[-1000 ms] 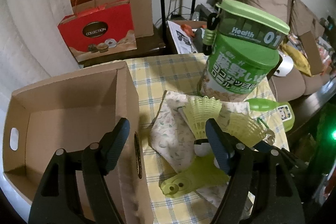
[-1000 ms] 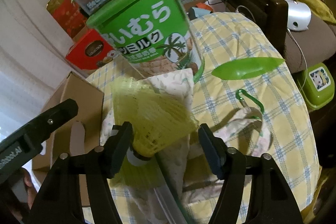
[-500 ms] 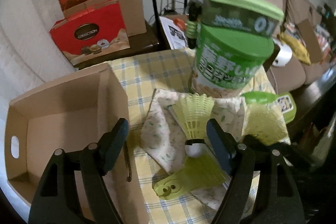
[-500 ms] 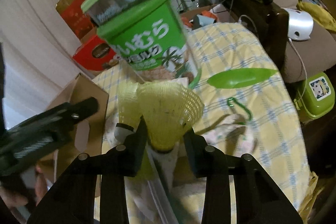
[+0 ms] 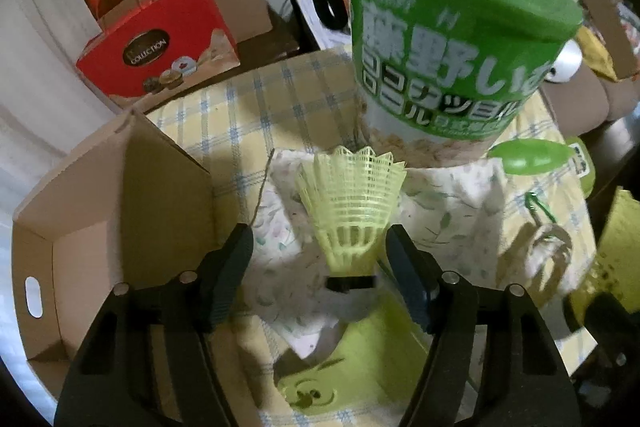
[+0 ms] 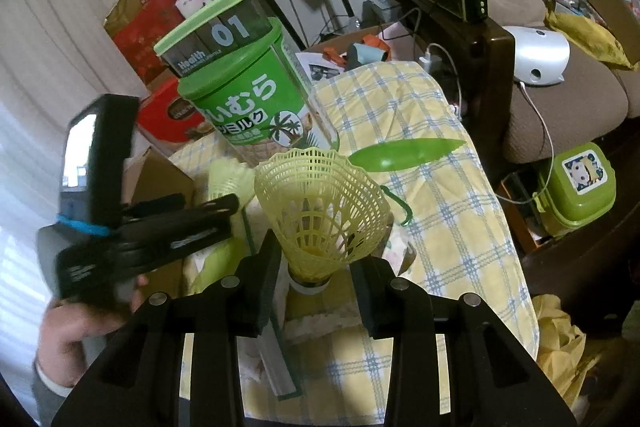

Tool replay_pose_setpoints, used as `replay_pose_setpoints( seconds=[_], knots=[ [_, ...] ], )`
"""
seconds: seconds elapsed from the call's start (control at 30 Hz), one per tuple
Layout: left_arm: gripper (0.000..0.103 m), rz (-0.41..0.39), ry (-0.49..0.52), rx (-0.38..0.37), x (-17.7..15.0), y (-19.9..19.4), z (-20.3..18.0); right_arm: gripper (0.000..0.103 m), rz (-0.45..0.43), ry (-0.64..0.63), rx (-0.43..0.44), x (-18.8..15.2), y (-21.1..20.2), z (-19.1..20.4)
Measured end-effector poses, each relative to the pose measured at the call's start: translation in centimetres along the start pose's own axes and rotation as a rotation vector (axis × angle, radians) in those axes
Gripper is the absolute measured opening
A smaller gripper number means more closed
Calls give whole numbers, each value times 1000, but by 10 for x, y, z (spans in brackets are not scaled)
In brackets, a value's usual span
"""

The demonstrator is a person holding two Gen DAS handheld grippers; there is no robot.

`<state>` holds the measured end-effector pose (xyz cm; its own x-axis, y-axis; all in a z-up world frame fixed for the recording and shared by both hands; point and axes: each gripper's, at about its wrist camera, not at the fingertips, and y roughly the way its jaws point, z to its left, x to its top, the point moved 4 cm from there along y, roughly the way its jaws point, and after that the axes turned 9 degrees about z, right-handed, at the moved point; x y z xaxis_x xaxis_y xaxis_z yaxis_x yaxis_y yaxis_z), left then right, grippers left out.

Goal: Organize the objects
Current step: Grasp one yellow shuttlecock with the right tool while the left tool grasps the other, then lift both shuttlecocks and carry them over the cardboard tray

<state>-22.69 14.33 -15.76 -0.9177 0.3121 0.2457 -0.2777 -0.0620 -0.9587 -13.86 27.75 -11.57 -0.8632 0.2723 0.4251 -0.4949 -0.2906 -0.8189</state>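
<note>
A yellow plastic shuttlecock [image 5: 352, 203] stands on its cork on a floral cloth [image 5: 452, 203]. My left gripper [image 5: 318, 251] straddles it with its jaws closing. The right pad is close beside the base and the left pad is well clear of it. My right gripper [image 6: 316, 279] is shut on the cork of a second yellow shuttlecock [image 6: 320, 211], held up above the table with its skirt facing away from me. In the right wrist view the left gripper [image 6: 216, 211], held by a hand, reaches over the first shuttlecock [image 6: 228, 179]. An open cardboard box [image 5: 100, 227] sits left of the cloth.
A tall green canister [image 5: 460, 47] stands right behind the cloth. A green leaf-shaped scoop [image 6: 404, 155], a green carabiner [image 5: 540, 207] and a flat green piece [image 5: 312, 391] lie on the checked tablecloth [image 6: 460, 227]. A sofa and a green lunch box [image 6: 576, 187] are to the right.
The left gripper came down over the shuttlecock on the cloth and its jaws narrowed. The right gripper shut on the other shuttlecock and lifted it off the cloth.
</note>
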Motion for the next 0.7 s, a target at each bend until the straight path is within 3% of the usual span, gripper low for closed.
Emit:
replay_pose_setpoints(
  seconds=[0.1, 0.17, 0.2, 0.23, 0.43, 0.7],
  knots=[
    [64, 27, -16, -52, -2, 10, -4, 34, 1, -6, 0, -1, -1, 2],
    [47, 38, -35, -77, -3, 13, -4, 34, 4, -13, -3, -2, -1, 4],
    [34, 43, -40, -82, -4, 14, -3, 34, 5, -17, -7, -2, -1, 5],
    [30, 47, -46, -89, -5, 15, -2, 34, 6, -21, -10, -2, -1, 6],
    [27, 14, -63, -103, -8, 4, 9, 34, 10, -33, -10, -2, 0, 10],
    [27, -86, -64, -184, -25, -44, 17, 34, -7, -78, -20, 3, -6, 25]
  ],
)
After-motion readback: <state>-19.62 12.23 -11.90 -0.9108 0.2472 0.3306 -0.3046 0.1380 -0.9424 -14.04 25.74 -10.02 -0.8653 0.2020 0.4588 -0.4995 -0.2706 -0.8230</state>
